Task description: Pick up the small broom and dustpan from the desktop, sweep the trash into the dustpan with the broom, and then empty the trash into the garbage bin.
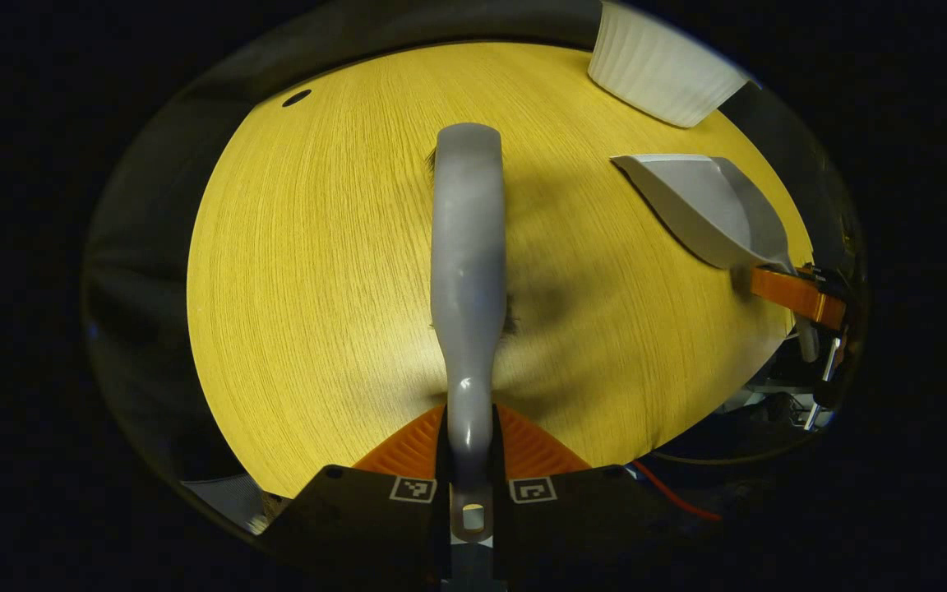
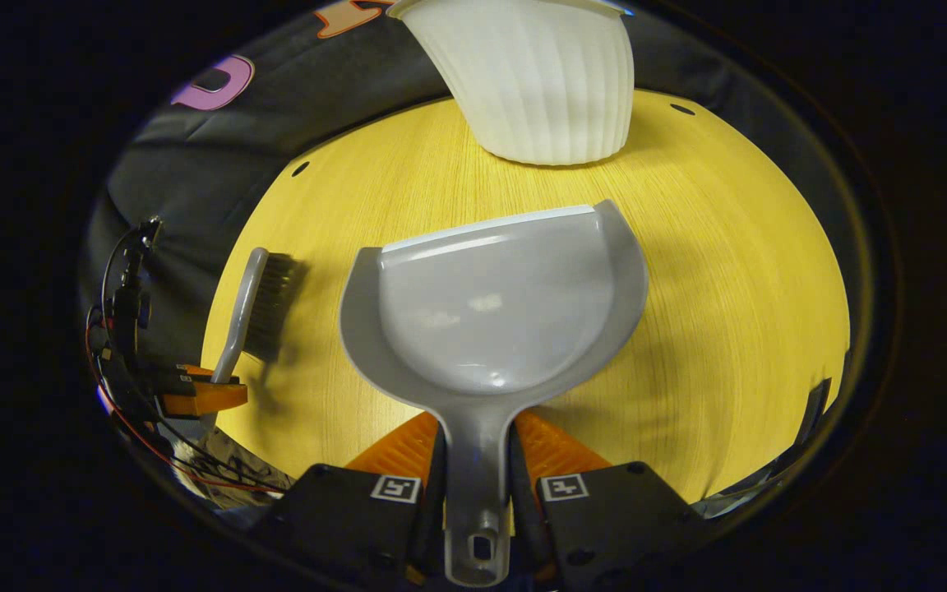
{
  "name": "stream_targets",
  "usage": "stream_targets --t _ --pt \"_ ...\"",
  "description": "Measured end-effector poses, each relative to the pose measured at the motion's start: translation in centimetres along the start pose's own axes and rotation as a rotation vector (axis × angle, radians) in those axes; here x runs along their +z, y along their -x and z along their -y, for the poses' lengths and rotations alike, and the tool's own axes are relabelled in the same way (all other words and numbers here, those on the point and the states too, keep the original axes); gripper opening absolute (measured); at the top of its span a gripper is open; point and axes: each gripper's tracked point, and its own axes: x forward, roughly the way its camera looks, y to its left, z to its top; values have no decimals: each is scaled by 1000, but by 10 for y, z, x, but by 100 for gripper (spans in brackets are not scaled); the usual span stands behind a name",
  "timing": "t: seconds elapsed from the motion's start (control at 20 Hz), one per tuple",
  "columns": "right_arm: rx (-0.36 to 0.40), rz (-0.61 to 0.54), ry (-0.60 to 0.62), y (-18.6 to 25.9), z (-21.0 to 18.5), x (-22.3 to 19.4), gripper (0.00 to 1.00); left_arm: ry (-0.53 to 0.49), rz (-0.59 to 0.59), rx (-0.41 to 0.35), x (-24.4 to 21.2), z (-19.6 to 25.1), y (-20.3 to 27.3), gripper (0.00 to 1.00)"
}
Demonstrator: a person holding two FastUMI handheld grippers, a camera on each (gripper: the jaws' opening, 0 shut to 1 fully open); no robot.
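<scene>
The broom (image 1: 467, 271) is held by its handle between the fingers of the left gripper (image 1: 468, 460), and the dustpan (image 2: 494, 308) is held by its handle between the fingers of the right gripper (image 2: 478, 481); both pairs of fingers are closed narrowly on the handles. The picking up is judged done. No trash can be made out on the desktop (image 1: 317, 247) or in the pan, so it cannot be told whether sweeping is still to come or emptying is at hand. With the white ribbed bin (image 2: 535, 78) standing just beyond the pan's front lip, the next move is judged to call for either a pan lowered flat to the wood and bristles drawn toward it, or a pan lifted and tipped over the bin's rim.

The broom is grey, with a smooth, glossy handle and dark bristles seen in the right gripper view. The dustpan is grey and glossy, a shallow scoop with a pale front edge.
</scene>
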Motion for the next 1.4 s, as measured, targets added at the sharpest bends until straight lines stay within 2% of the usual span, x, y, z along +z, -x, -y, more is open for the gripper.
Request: stream_targets --t 0.15,0.25,0.3,0.4,0.45,0.55,0.65,0.7,0.85,0.9,0.95,1.1,1.15,1.25,1.3,1.35,1.4 --pt "29 42 17 1 -4 3 51 -13 26 13 4 -3 1 20" --pt "35 66 30 6 -5 5 89 -14 47 13 8 -2 2 22" --pt "27 76 37 6 -2 6 95 -5 60 -4 13 3 4 23" --pt "19 107 32 11 -1 10 100 25 104 -40 21 13 8 46" --pt "14 128 26 18 1 13 100 36 131 -45 27 16 11 75" --pt "11 177 19 35 4 23 96 48 192 -34 40 14 23 89" --pt "14 244 22 58 4 38 100 65 278 -4 57 8 40 86" --pt "18 287 25 71 3 49 96 75 339 5 70 5 53 85" --pt "42 409 30 117 -6 78 96 92 480 -8 96 8 97 87" --pt "50 467 25 134 -9 91 96 88 535 6 104 6 114 87" --pt "60 529 18 150 -10 102 100 83 597 24 113 8 129 89" --pt "79 706 4 202 -18 135 100 92 762 87 133 9 178 86" --pt "78 749 -3 216 -17 142 100 95 810 92 137 12 179 86" --pt "70 810 -24 237 -15 149 100 103 875 80 142 21 205 86" --pt "62 849 -30 248 -12 153 94 114 903 69 143 22 211 85" --pt "54 890 -35 260 -12 158 100 127 925 56 146 23 217 85" --pt "51 922 -43 272 -12 161 100 134 946 41 148 25 221 85"
